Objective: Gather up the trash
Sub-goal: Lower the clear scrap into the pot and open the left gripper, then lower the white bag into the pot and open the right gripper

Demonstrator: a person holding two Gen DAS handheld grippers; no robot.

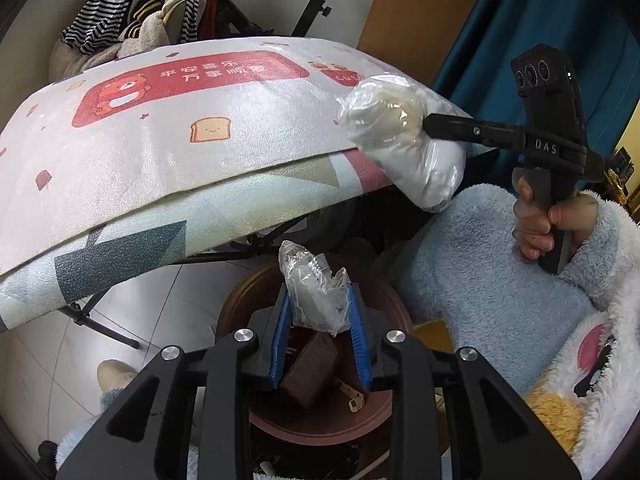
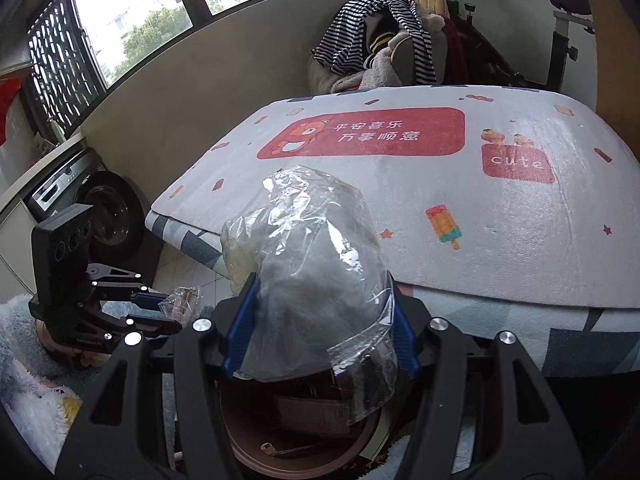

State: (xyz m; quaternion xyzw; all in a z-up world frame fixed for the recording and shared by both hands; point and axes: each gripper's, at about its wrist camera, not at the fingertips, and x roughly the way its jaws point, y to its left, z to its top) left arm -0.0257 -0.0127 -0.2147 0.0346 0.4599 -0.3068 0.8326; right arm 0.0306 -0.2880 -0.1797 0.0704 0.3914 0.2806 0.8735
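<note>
Gripping a small crumpled clear plastic wrapper (image 1: 318,292), the left gripper (image 1: 318,316) has its blue-padded fingers (image 1: 280,332) closed part-way onto the film. Directly below those fingers: round brown plastic bin (image 1: 384,408), holding a dark brown rectangular box (image 1: 310,370) and a small tan metal zipper pull (image 1: 354,402). The right gripper (image 2: 318,320) is clamped on a bulky clear plastic bag stuffed with white wadding (image 2: 308,280), fingers spread wide by the bulk; the same bin's rim (image 2: 240,440) lies under it. Ahead of both grippers, a white printed foam mat over the table (image 2: 500,240). Striped clothing heap (image 2: 384,36) beyond the mat.
</note>
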